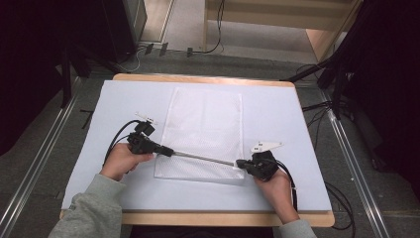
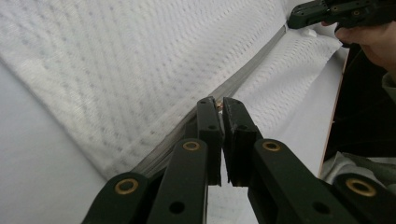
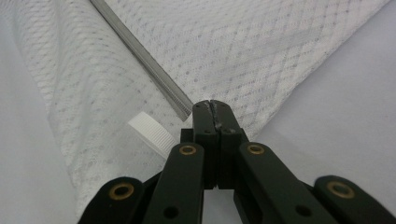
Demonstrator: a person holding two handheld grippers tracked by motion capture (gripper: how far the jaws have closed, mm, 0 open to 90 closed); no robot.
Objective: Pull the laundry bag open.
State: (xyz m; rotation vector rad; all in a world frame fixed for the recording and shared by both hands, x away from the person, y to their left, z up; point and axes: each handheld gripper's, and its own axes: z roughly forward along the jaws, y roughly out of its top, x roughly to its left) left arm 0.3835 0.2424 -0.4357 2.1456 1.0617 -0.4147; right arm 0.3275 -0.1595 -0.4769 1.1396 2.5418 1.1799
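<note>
Both grippers, left [image 2: 218, 103] and right [image 3: 211, 105], pinch the mesh bag's [image 1: 203, 129] zipper [image 1: 203, 157] at opposite ends.

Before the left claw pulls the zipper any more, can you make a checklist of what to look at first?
1. Left claw shut on the zipper pull: ok.
2. Right claw shut on the end of the zipper: ok.
3. Zipper stretched straight between the claws: ok.
4. Mesh bag lying flat on the table: ok.
5. White tab clear of the right claw: ok.
6. How far the zipper is already open: cannot tell.
</note>
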